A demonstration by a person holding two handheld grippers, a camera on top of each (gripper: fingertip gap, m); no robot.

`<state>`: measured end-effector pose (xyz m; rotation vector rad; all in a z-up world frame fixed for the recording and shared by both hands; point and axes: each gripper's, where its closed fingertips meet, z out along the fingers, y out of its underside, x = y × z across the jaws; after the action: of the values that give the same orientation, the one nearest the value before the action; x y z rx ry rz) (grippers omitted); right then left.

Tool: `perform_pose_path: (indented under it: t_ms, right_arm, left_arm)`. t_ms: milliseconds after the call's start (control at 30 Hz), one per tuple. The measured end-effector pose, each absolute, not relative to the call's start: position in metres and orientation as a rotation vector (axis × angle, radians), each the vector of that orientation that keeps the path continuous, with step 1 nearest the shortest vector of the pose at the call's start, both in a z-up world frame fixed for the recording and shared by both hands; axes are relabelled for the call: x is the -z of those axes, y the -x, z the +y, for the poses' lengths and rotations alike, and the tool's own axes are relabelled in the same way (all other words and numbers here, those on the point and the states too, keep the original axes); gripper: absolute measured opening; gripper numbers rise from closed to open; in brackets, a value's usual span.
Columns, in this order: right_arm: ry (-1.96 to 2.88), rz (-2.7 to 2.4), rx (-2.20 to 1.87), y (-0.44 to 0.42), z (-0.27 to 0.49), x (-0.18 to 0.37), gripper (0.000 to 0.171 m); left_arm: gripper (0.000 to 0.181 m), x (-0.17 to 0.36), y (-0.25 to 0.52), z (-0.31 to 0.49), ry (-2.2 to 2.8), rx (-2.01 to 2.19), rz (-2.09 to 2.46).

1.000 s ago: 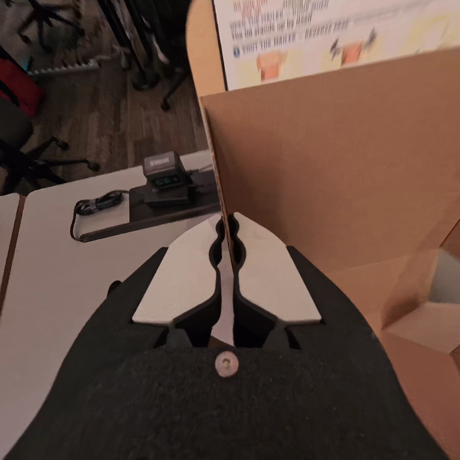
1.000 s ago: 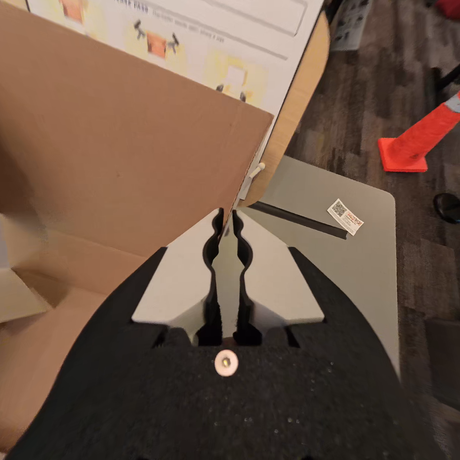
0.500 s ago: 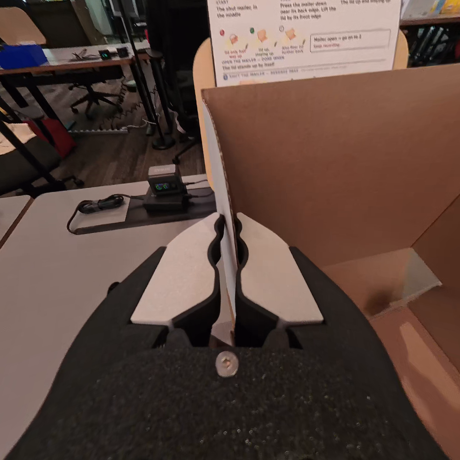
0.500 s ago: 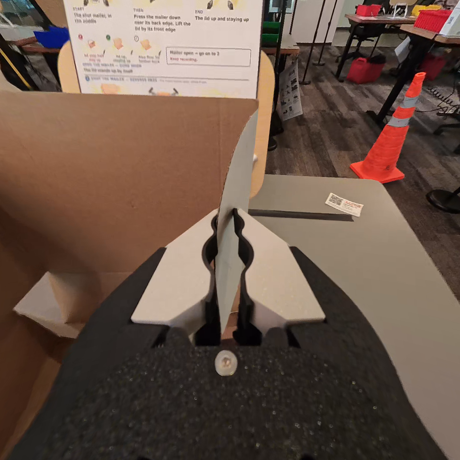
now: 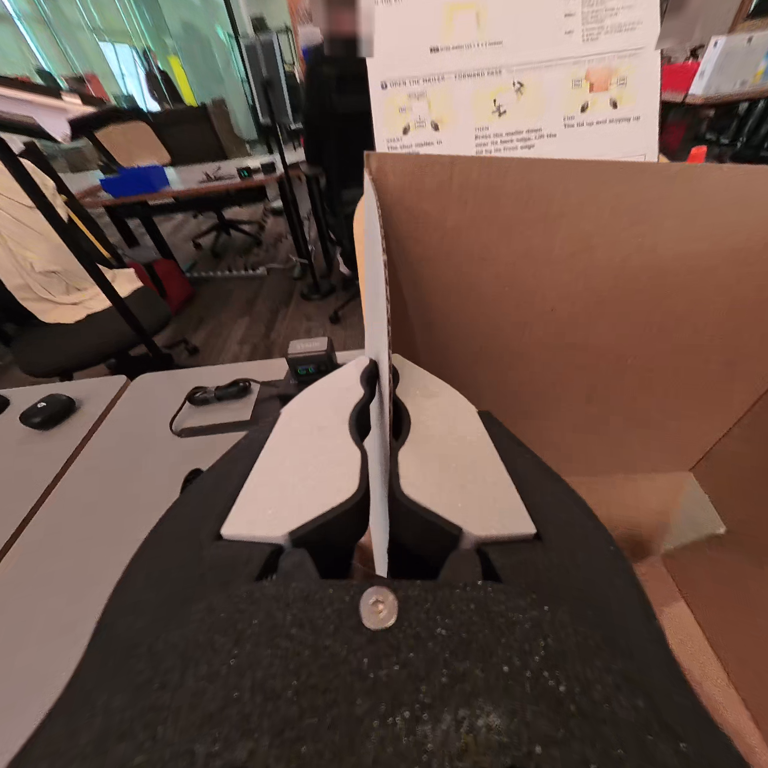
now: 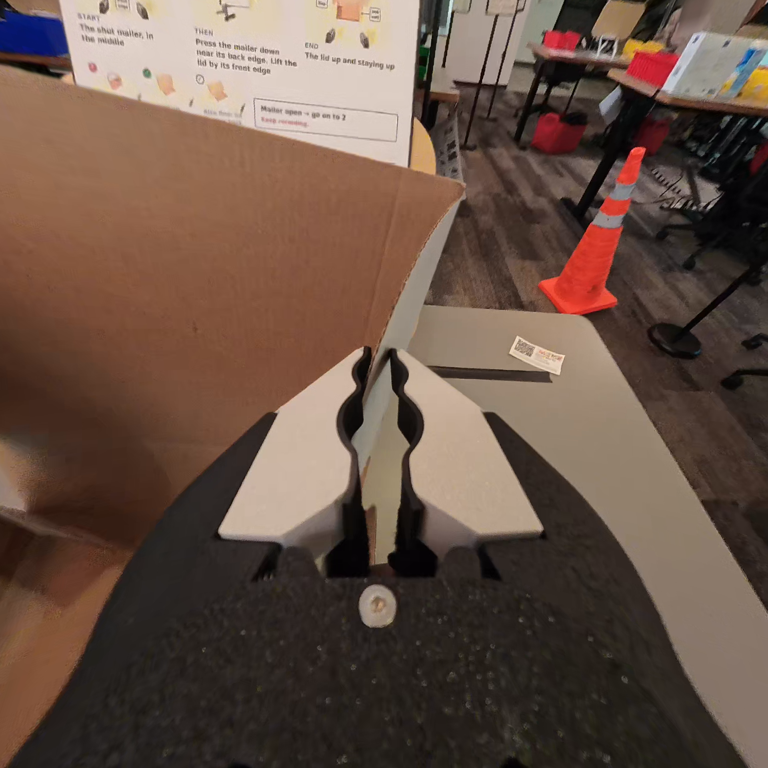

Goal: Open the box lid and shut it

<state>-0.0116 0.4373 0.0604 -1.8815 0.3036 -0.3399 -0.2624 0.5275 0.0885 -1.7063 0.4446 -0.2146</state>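
With the lid standing upright at twelve o'clock over the open box on the tabletop, your left gripper is clamped on its left side flap, and your right gripper pinches the right flap. Swing both down together, level and even, so the cardboard doesn't twist or tear at the hinge.

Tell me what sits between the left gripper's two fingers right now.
In the left wrist view, the left gripper is shut on the white-faced side flap of the brown cardboard box lid; the flap's thin edge runs between both fingers, nothing else there.
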Motion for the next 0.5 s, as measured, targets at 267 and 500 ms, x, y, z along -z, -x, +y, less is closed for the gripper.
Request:
perform_pose_path:
  t_ms: [267, 500]
  right_arm:
    - [1.728, 0.421, 0.133, 0.021, 0.388, -0.041, 0.007]
    - [1.725, 0.335, 0.228, 0.028, 0.348, -0.035, 0.005]
  left_arm:
    - [0.003, -0.064, 0.275, 0.489, 1.575, 0.288, 0.419]
    - [0.002, -0.035, 0.295, 0.452, 1.646, 0.378, 0.51]
